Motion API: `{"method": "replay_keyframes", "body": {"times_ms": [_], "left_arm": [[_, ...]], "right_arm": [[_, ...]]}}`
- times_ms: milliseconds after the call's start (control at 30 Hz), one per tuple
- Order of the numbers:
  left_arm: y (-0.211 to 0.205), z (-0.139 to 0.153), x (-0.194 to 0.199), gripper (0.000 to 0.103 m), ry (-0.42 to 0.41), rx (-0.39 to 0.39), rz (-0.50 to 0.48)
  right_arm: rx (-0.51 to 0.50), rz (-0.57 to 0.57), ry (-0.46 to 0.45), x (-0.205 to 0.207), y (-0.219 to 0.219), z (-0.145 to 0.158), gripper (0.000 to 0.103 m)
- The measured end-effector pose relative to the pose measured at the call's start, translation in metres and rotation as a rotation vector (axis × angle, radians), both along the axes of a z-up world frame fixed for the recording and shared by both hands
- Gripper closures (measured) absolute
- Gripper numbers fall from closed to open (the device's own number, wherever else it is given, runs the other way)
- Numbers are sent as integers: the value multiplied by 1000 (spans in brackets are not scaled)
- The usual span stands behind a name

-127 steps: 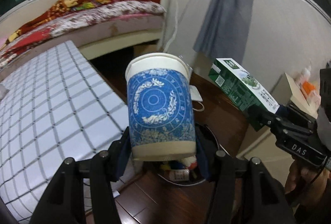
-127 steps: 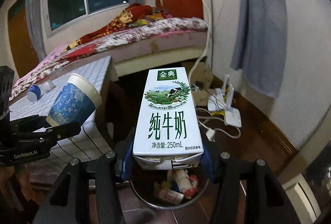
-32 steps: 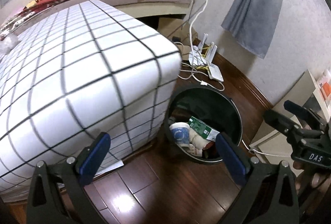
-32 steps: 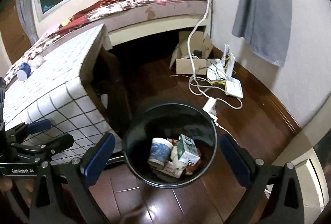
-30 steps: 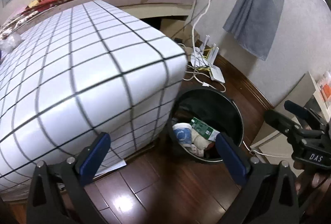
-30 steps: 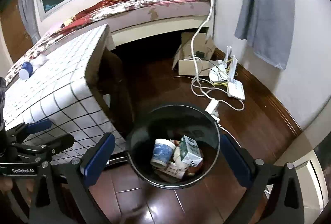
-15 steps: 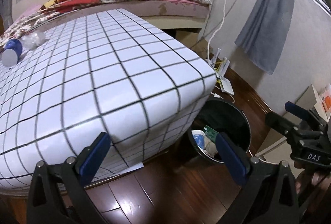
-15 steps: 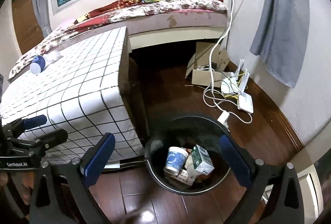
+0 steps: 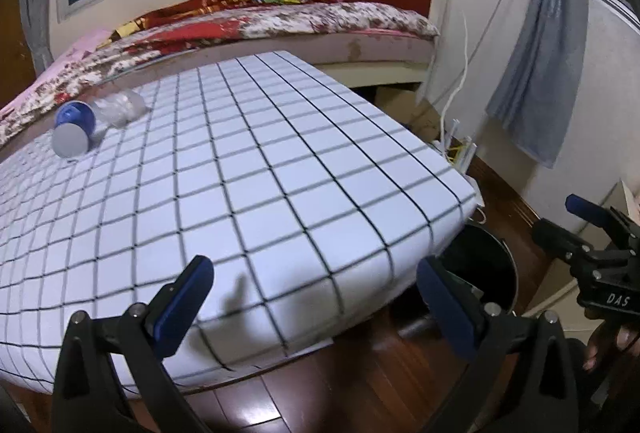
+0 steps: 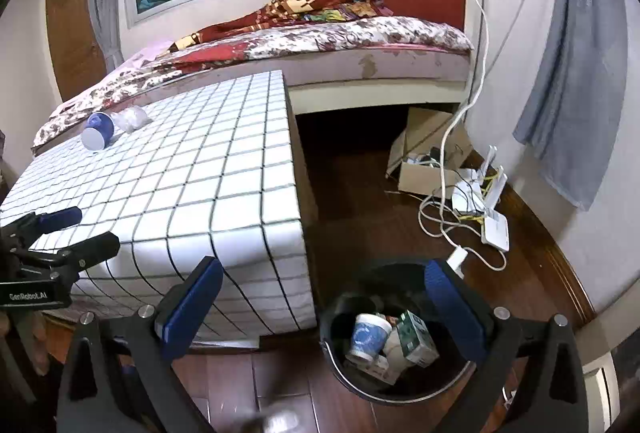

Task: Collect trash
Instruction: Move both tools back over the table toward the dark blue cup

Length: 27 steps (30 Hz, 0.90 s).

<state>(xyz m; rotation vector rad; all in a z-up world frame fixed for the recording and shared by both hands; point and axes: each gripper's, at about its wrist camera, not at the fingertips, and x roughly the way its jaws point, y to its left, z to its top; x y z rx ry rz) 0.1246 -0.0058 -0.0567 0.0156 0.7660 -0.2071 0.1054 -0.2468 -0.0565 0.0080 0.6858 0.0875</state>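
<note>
A black trash bin (image 10: 404, 389) stands on the wood floor by the table corner; it also shows in the left wrist view (image 9: 496, 265). Inside lie a blue-patterned paper cup (image 10: 366, 337) and a green milk carton (image 10: 416, 339). On the far left of the checked table (image 9: 240, 193) lie a blue cup on its side (image 9: 74, 129) and a crumpled clear plastic bottle (image 9: 120, 109); both show in the right wrist view too, the cup (image 10: 97, 131) and the bottle (image 10: 132, 119). My left gripper (image 9: 316, 297) is open and empty over the table's near edge. My right gripper (image 10: 324, 297) is open and empty above the bin.
A bed (image 10: 320, 33) with a red headboard stands behind the table. A cardboard box (image 10: 428, 153), white cables and routers (image 10: 484, 201) lie on the floor by the right wall. A grey cloth (image 10: 576, 73) hangs there.
Both grippers have let go of the cup and carton, which now lie in the bin. Both have since risen and tilted up, bringing the table top and far objects into view.
</note>
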Motion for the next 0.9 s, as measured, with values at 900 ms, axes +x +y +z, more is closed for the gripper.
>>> {"method": "replay_keyframes", "body": {"times_ms": [900], "left_arm": [[177,19,55,1,-54,42,338]], "right_arm": [[11,231,-38,88,142,35,1]]}}
